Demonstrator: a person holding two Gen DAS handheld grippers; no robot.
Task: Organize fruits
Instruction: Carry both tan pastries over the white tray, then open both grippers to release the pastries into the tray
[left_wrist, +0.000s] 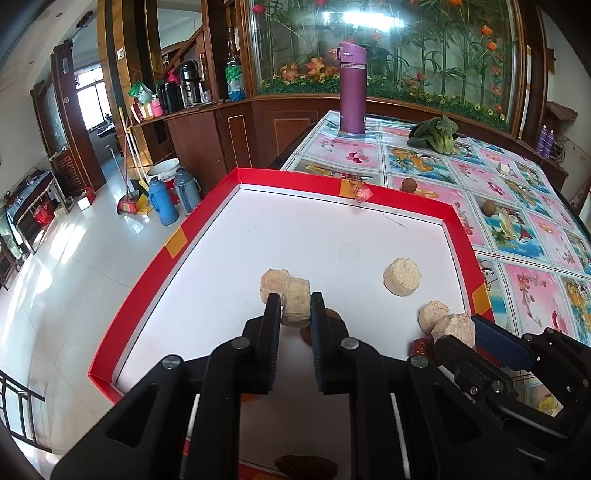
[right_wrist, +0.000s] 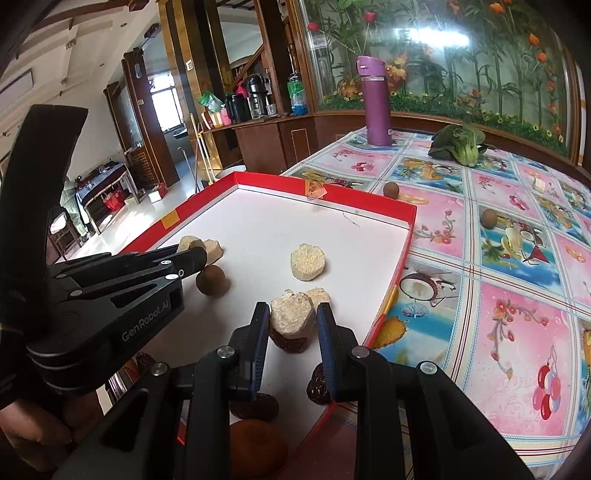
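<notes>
Fruits and crumbly cakes sit in a red tray on the surface.

Both tools hold pale round cakes. The left hand-held gripper is clamped on one rough cake, beside another cake in the red tray. The right hand-held gripper has its jaws around a second cake; they look tight on it, above a wrinkly dark red date. These cakes look dry, light and easy to break, so hold them softly by their flat round sides. A smooth brown round fruit in the tray looks harder and could roll. Two more brown fruits wait on the shiny flowered tablecloth.
</notes>
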